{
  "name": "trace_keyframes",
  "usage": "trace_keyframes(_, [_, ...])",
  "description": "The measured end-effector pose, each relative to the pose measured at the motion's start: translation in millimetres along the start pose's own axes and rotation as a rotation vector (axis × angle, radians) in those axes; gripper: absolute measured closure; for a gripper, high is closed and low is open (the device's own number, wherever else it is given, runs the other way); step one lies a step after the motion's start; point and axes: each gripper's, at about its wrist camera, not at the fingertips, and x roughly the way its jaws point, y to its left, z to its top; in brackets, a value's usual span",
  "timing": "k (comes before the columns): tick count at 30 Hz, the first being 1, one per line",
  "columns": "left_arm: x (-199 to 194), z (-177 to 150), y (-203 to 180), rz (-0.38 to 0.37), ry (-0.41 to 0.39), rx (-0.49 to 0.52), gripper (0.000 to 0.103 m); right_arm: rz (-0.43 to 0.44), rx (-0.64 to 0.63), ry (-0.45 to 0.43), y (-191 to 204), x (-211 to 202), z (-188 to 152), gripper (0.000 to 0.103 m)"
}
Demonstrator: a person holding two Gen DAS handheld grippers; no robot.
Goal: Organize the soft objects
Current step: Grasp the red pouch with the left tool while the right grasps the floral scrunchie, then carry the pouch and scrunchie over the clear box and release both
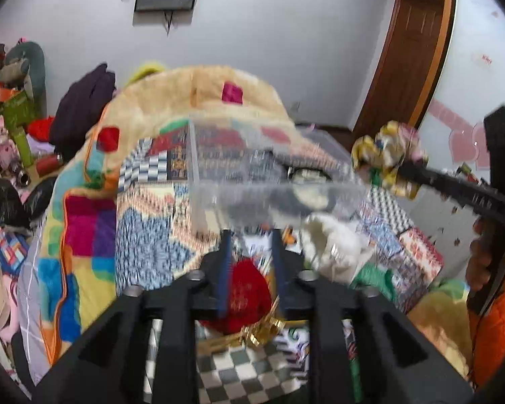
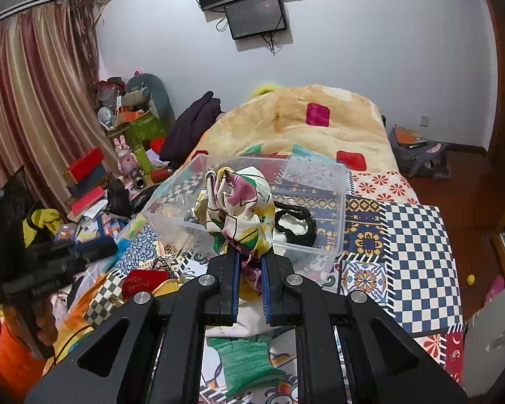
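My right gripper (image 2: 249, 252) is shut on a floral scrunchie (image 2: 239, 208) and holds it in the air just in front of a clear plastic bin (image 2: 333, 181) on the bed; it also shows in the left wrist view (image 1: 385, 160). A black and white item (image 2: 294, 224) lies inside the bin. My left gripper (image 1: 250, 235) is open and empty above a red pouch (image 1: 244, 294), which also shows in the right wrist view (image 2: 141, 281). A white soft item (image 1: 333, 245) and a green knit piece (image 2: 249, 363) lie on the bed near the bin.
The bed carries a patchwork quilt (image 2: 417, 252) and a tan blanket (image 2: 286, 124) behind the bin. A gold clasp (image 1: 264, 331) lies by the red pouch. Clutter with boxes and a pink bunny toy (image 2: 124, 158) fills the left side. A bag (image 2: 421, 155) sits on the floor at right.
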Motion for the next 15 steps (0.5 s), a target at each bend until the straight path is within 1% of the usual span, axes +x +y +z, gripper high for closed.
trace_keyframes(1, [2.3, -4.8, 0.7, 0.010, 0.013, 0.002, 0.056, 0.002, -0.001, 0.004, 0.0, 2.3, -1.0, 0.093])
trace_keyframes(3, [9.0, -15.1, 1.6, 0.030, 0.043, 0.006, 0.048, 0.004, -0.003, 0.010, 0.7, 1.6, -3.3, 0.093])
trace_keyframes(4, [14.0, -21.5, 2.1, 0.032, 0.067, 0.008, 0.048, 0.000, -0.004, 0.012, 0.5, 1.8, -4.0, 0.093])
trace_keyframes(6, [24.7, -32.4, 2.8, 0.037, 0.114, 0.009, 0.048, -0.003, -0.001, 0.013, -0.6, 1.9, -4.6, 0.093])
trace_keyframes(9, [37.5, -43.7, 5.1, 0.058, 0.146, 0.004, 0.048, 0.001, 0.009, 0.017, -2.1, 1.1, -5.2, 0.093])
trace_keyframes(11, [37.3, -48.2, 4.6, 0.060, 0.127, 0.006, 0.049, 0.001, 0.011, 0.016, -1.7, -0.2, -5.2, 0.093])
trace_keyframes(13, [35.6, -49.6, 1.5, 0.069, 0.112, 0.023, 0.058, 0.002, 0.012, 0.014, -1.7, -0.8, -5.2, 0.093])
trace_keyframes(15, [33.9, -49.5, 1.1, 0.071, 0.103, 0.024, 0.061, 0.004, 0.013, 0.014, -1.4, -0.9, -5.2, 0.093])
